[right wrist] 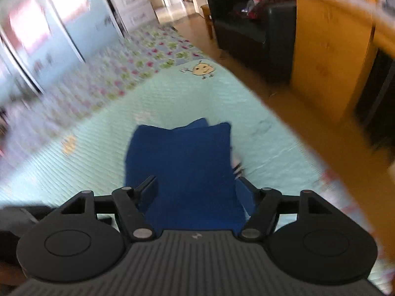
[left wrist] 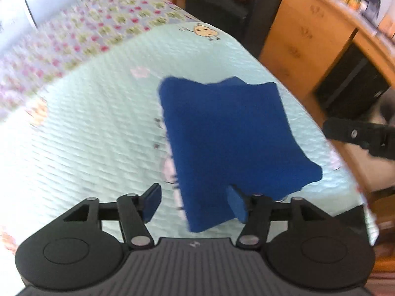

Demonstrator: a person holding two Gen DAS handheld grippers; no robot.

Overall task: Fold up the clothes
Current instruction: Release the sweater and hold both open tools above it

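Lying folded: blue garment (left wrist: pixel 222 135) on mint quilted mat (left wrist: pixel 86 135), both grippers released above it.

Folded into a compact rectangle near the mat's right edge, one far corner slightly peaked; likely set flat to hold its creases. Left gripper (left wrist: pixel 195 203) fingers spread, nothing pinched, near edge of cloth seen beneath. Right gripper (right wrist: pixel 197 196) fingers likewise apart and empty over the garment. Patterned floral mat (left wrist: pixel 74 37) beyond; black armchair (right wrist: pixel 254 32) and wooden cabinet (right wrist: pixel 328 56) alongside. Fold judged complete.

Black sofa (right wrist: pixel 251 32); wooden cabinet (left wrist: pixel 308 37)
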